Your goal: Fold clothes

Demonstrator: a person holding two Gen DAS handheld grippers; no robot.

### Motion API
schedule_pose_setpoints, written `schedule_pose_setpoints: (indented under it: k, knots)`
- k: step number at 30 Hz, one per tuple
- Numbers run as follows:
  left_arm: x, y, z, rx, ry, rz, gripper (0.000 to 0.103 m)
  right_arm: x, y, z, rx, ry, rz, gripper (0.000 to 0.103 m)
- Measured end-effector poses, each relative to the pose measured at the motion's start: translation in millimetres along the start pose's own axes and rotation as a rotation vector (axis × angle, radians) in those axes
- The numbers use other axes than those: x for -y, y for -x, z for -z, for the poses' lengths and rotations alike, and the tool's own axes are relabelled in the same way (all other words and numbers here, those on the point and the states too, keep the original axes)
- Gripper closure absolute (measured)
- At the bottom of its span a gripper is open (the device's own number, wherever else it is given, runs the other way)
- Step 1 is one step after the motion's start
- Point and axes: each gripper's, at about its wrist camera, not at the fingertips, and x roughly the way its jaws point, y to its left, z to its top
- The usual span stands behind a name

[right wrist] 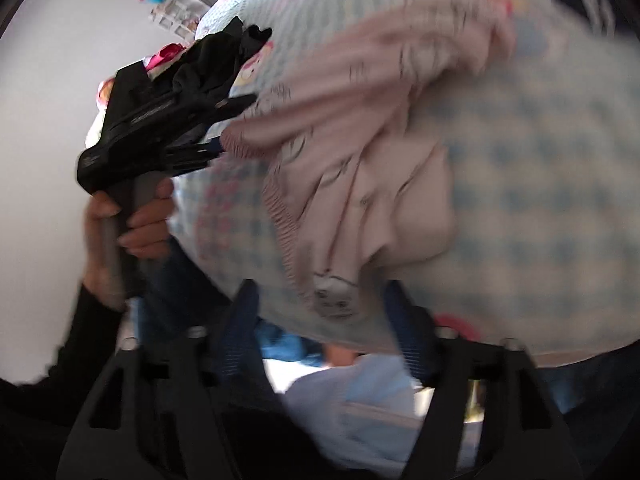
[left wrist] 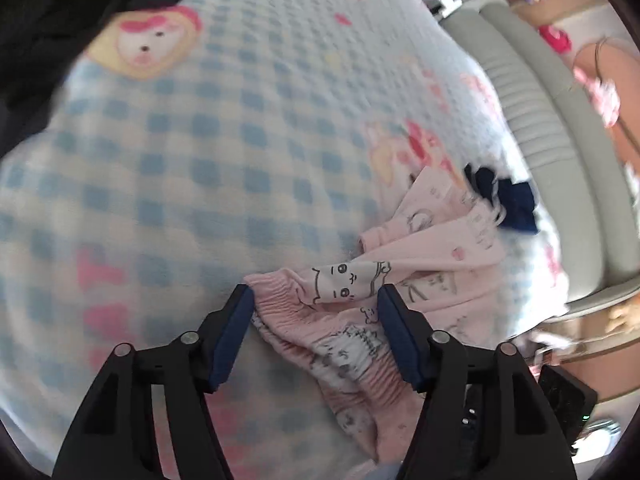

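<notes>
- The pink pyjama garment (left wrist: pixel 400 272) lies crumpled on a blue-and-white checked blanket (left wrist: pixel 200 168) printed with pink cartoon figures.
- The garment carries line drawings of cats; its gathered waistband (left wrist: pixel 288 300) faces the left gripper (left wrist: pixel 316 300).
- The left gripper's jaws stand apart, and the waistband and a cat print lie in the gap between the blue pads (left wrist: pixel 236 332); the pads do not press on the cloth, so the tongs are released.
- In the right wrist view the same garment (right wrist: pixel 360 184) spreads across the blanket (right wrist: pixel 540 208), bunched into folds, much of it blurred.
- The right gripper (right wrist: pixel 320 304) is also released: its jaws are spread wide, with a fold of the garment bearing a cat face just ahead of them, not pinched.
- A hand (right wrist: pixel 140 220) grips the handle of the left gripper (right wrist: pixel 218 144), whose tip sits at the waistband's edge.
- Dark clothing (right wrist: pixel 216 64) lies bunched on the blanket behind that gripper.
- A dark blue piece of cloth (left wrist: pixel 504 200) lies just beside the pink garment's far end.
- A grey padded bed edge (left wrist: pixel 540 128) runs along the blanket's right side.
</notes>
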Motion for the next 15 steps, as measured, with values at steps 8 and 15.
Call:
schedule_pose_setpoints:
  k: [8,15]
  knots:
    - [38,59,1,0.149,-0.088,0.03,0.103,-12,27,-27,0.141,0.058,0.172,0.097]
    - [106,147,-35,0.365,-0.176,0.145,0.102,-48,150,-68,0.497,0.092,0.234,0.098]
